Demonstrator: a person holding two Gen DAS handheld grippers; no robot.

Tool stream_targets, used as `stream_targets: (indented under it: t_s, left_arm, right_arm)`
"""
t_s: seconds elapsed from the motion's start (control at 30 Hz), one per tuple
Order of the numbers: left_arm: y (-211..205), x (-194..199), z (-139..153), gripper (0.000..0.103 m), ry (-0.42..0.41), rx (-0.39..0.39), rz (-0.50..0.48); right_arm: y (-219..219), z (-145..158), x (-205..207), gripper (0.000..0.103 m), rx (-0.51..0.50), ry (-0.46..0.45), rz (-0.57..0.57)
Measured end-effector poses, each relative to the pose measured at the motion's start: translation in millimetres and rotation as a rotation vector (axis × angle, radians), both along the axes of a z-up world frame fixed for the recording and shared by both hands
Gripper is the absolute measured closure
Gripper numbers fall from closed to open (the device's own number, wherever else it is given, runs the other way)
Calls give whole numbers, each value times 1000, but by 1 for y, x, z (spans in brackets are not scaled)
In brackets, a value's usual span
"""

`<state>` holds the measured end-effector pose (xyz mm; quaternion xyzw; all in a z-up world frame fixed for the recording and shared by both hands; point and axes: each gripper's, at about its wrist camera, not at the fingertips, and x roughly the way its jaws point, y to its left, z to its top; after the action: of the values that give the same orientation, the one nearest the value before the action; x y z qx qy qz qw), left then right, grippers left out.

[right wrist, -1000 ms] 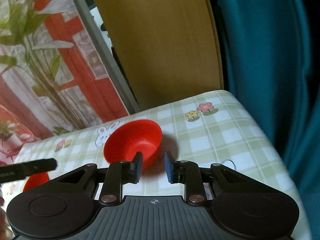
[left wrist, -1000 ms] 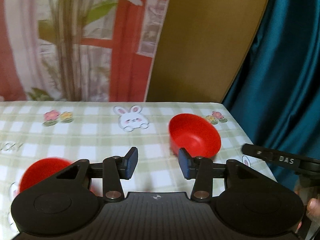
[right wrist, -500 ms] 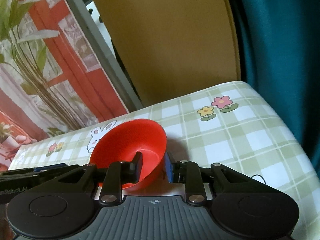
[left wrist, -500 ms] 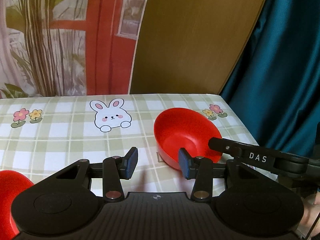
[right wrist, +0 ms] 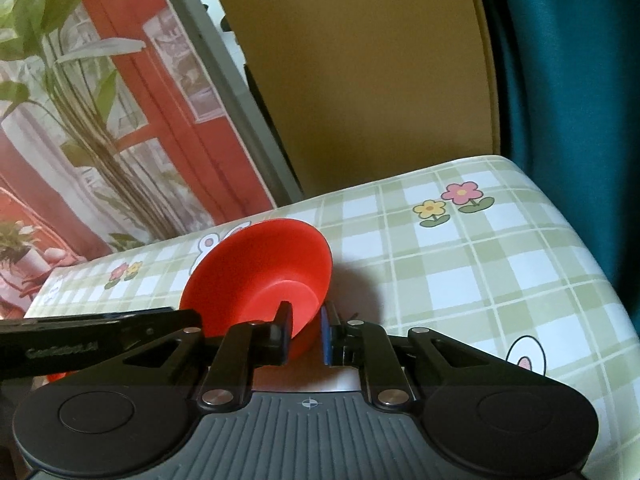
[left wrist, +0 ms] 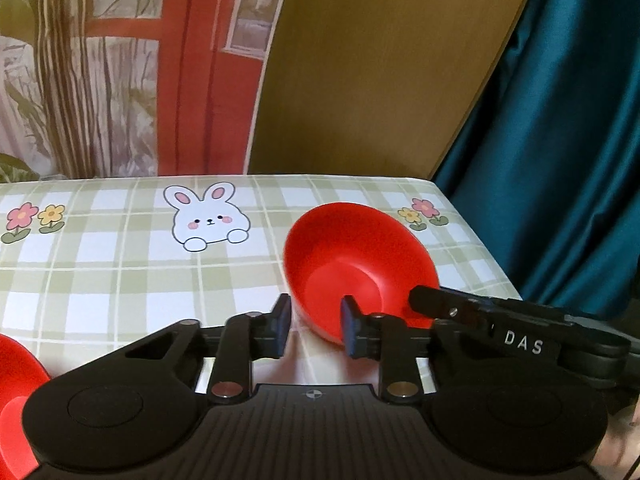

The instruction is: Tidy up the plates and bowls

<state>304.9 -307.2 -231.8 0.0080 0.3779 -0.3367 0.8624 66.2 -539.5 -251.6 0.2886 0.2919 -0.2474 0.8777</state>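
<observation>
Right gripper (right wrist: 306, 330): its two fingers pinch the near rim of the red bowl (right wrist: 264, 272), one pad inside the wall and one outside, so it is clamped on the bowl; the bowl is tilted, its foot turned toward this camera and its mouth facing away to the left.
Left gripper (left wrist: 312, 326): the fingers stand apart with the bowl's near edge between them; whether either pad touches the wall cannot be told; nothing is gripped by it, as far as the left wrist view shows.
Red bowl, left wrist view (left wrist: 360, 260): tipped up on its lower edge near the right end of the table, its hollow facing the left camera; whether it rests on the cloth or hangs just above it cannot be told.
Second red dish (left wrist: 16, 412): only a slice shows at the bottom left corner, well apart from the held bowl; bowl or plate cannot be told.
Tablecloth (left wrist: 120, 264): green check with a rabbit and flowers.
Progress: early, by my reading; one bowl is in hand and not yet nested or stacked; the two red pieces are unjoined; bringing them together is left.
</observation>
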Motion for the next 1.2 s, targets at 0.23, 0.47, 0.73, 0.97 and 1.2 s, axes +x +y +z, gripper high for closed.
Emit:
stream_targets:
  t_s: [0.23, 0.47, 0.73, 0.97, 1.2]
  left_arm:
    - [9, -8, 8, 87, -22, 28, 1]
    - [40, -30, 33, 86, -60, 19, 6]
    - [100, -58, 64, 86, -107, 17, 45]
    - [149, -66, 79, 86, -101, 39, 98]
    - [197, -68, 86, 86, -97, 19, 155]
  right_arm:
    - [12, 9, -6, 89, 10, -15, -1]
    - [41, 37, -4, 89, 11, -60, 19]
    - [94, 66, 19, 89, 9, -100, 95]
    - [142, 82, 51, 89, 20, -109, 151]
    - [178, 89, 78, 89, 30, -95, 209]
